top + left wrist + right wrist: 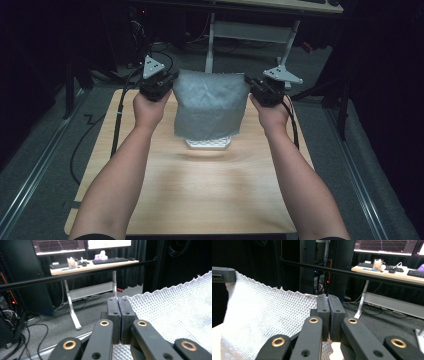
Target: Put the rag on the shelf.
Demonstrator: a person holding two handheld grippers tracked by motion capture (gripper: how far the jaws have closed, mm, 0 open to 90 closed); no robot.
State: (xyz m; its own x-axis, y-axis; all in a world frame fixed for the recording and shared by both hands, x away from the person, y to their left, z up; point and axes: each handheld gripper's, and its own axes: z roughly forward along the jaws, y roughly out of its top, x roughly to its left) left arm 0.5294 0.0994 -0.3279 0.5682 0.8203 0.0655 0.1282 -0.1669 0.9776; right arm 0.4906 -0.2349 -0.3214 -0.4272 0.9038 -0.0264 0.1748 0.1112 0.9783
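A white, dimpled sheet hangs spread out above the far half of the wooden table. Its two top corners are pinched by the grippers, and its lower edge drapes down toward the table. My left gripper is shut on the sheet's left corner. In the left gripper view the jaws stand pressed together, with the sheet running off to the right. My right gripper is shut on the right corner. In the right gripper view the closed jaws have the sheet stretching away to the left.
A small white ridged item lies on the table under the sheet's lower edge. Beyond the table's far edge is a desk with keyboards and monitors on white legs. A black bar crosses in front of it. Cables trail over the grey floor.
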